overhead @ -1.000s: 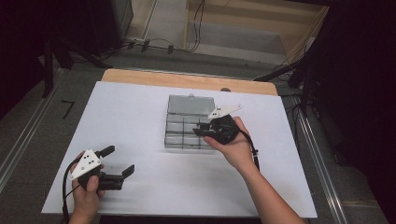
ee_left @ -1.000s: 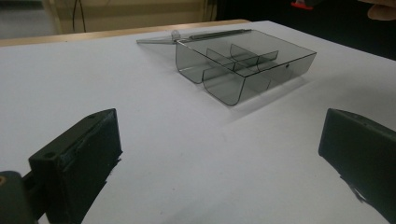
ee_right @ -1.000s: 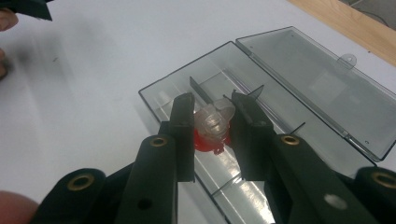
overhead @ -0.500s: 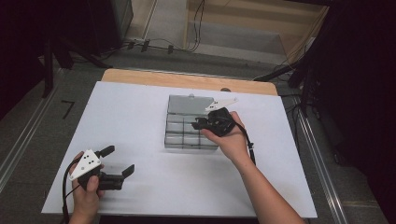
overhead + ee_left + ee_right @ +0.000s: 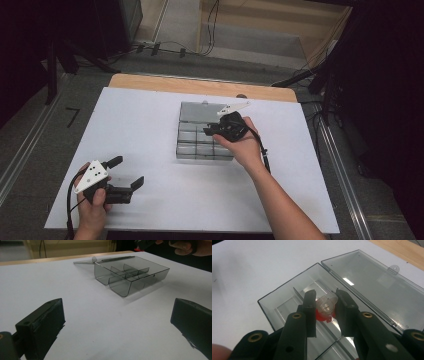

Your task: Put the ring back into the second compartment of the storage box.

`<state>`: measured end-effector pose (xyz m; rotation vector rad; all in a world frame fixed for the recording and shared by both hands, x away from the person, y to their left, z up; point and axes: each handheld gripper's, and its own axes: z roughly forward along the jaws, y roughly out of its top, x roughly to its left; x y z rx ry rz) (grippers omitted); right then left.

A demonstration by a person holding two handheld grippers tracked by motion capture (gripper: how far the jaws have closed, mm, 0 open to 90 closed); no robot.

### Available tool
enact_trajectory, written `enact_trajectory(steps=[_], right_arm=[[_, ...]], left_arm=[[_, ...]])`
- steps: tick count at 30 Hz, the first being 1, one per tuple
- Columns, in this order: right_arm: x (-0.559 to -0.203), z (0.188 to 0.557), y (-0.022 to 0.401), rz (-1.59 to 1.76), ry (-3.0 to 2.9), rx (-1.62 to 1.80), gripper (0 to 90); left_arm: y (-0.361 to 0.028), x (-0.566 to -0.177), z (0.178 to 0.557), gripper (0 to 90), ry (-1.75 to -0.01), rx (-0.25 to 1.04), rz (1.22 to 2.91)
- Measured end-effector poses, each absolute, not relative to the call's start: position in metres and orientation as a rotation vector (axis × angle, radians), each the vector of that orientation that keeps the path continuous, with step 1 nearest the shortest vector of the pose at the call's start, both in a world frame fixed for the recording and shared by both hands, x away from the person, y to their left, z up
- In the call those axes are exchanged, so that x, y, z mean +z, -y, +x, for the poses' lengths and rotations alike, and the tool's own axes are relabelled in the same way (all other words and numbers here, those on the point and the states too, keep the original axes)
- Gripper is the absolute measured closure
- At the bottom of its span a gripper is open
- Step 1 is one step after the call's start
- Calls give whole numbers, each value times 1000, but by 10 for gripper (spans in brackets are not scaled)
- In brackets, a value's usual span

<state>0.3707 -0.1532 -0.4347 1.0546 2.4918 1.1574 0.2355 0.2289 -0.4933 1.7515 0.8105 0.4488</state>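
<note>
One clear-and-red part (image 5: 326, 307) | clamped in right gripper (image 5: 325, 305) | above organizer box (image 5: 287, 302)

My table (image 5: 150, 125) carries a white sheet over most of its top; a strip of bare wood (image 5: 200, 86) shows along the far edge. Directly on the sheet lies one clear grey box (image 5: 192, 142), set right of centre toward the far side. Its lid (image 5: 200, 111) is folded open and lies flat on the sheet behind it. Dividers split the box into compartments. The near left of the sheet bears nothing I can see resting on it.
</note>
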Motion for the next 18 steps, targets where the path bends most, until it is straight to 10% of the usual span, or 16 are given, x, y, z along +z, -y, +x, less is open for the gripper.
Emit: enact_trajectory(steps=[18], right_arm=[[-453,391,149,1115,-2500,1137,688]], left_arm=[[-230,-493,236,0,-811,449,1750]])
